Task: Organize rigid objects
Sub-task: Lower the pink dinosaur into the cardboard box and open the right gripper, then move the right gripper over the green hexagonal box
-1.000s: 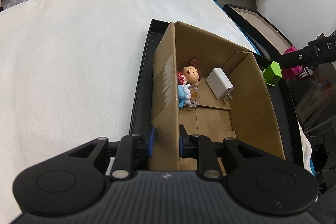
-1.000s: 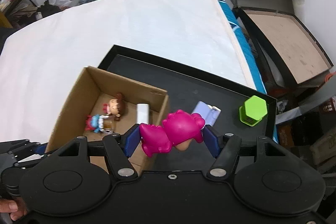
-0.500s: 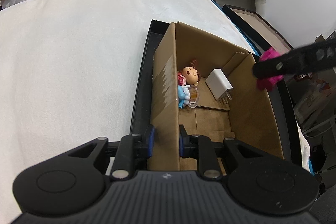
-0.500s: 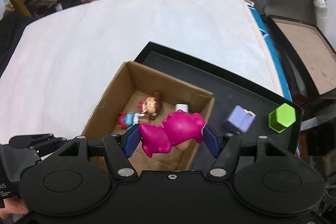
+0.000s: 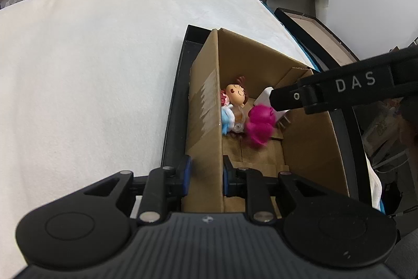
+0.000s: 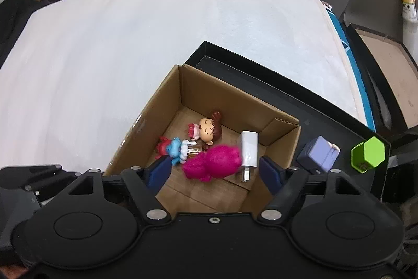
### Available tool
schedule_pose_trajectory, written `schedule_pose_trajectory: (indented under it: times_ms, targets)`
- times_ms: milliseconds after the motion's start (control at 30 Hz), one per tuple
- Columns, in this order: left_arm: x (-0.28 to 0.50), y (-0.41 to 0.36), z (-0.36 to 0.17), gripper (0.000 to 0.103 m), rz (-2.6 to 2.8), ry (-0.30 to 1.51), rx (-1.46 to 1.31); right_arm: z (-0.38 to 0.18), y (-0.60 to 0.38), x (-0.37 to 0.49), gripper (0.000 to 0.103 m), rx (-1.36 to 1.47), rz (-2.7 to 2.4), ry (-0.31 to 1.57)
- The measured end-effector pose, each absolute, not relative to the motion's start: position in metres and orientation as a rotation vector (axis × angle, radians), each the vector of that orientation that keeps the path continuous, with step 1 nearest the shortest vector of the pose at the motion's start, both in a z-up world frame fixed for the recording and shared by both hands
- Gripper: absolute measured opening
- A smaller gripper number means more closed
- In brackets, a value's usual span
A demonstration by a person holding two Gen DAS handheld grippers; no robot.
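Observation:
An open cardboard box (image 6: 280, 141) stands on a black tray (image 6: 326, 111). My left gripper (image 5: 205, 174) is shut on the box's near left wall (image 5: 206, 122). My right gripper (image 6: 215, 170) is open above the box, and also shows in the left wrist view (image 5: 339, 93). A magenta toy (image 6: 213, 161) is blurred, loose inside the box below the open jaws; it also shows in the left wrist view (image 5: 260, 124). Inside lie a brown-haired doll (image 6: 207, 128), a blue figure (image 6: 175, 148) and a white charger (image 6: 248, 149).
A lilac block (image 6: 320, 154) and a green hexagonal block (image 6: 368, 154) sit on the tray right of the box. The tray lies on a white bed cover (image 6: 117, 56). A second black-framed box (image 6: 386, 64) stands at the far right.
My right gripper moved left over the box and opened. The magenta toy left its jaws and is now inside the box. The left gripper has not moved.

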State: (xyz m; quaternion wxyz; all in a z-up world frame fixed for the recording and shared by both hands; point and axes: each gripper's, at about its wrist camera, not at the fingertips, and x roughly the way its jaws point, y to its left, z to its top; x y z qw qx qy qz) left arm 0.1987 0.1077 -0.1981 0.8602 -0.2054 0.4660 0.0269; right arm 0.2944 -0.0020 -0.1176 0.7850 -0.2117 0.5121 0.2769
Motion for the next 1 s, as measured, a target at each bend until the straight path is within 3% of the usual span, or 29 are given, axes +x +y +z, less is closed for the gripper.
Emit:
schedule_pose_trajectory:
  times_ms: [1000]
  targets:
    - [0.199, 0.106, -0.199, 0.021, 0.055, 0.981, -0.427, -0.098, -0.032, 0.292, 0.086, -0.404, 0.561, 1.071]
